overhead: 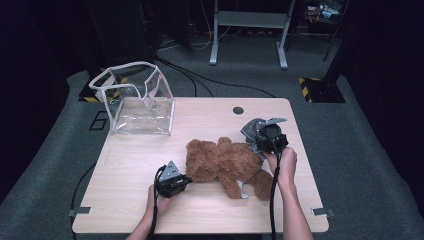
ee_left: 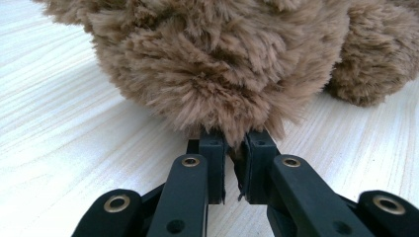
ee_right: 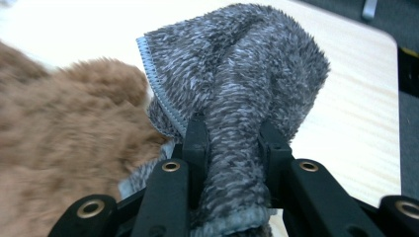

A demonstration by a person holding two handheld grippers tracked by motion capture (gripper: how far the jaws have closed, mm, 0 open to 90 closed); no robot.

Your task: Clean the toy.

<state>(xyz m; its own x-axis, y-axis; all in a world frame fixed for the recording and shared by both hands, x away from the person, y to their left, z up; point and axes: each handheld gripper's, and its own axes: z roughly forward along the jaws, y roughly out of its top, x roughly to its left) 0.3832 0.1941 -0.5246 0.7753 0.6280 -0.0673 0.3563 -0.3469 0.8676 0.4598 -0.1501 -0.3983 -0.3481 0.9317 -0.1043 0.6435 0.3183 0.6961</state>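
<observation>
Pale wood-grain table [overhead: 130,175], rounded at the corners, on grey carpet in a dark room; one round grommet hole [overhead: 238,110] sits near the far edge, and a grey metal frame [overhead: 248,31] stands on the floor beyond. Bare board lies open along the near-left and far-right parts of the table. One clear plastic bag [overhead: 135,100] with white trim stands open-topped at the far-left corner, well apart from the rest. One brown plush teddy bear [overhead: 227,165] lies on its side at mid-table, right of centre. One grey fleece cloth [ee_right: 237,74] touches the bear's far-right side. Left gripper [ee_left: 232,163], at the bear's near-left end: jaws drawn close, apparently pinching a tuft of fur, though the pile hides the tips. Right gripper [ee_right: 230,143]: jaws clamped on a fold of the cloth.
</observation>
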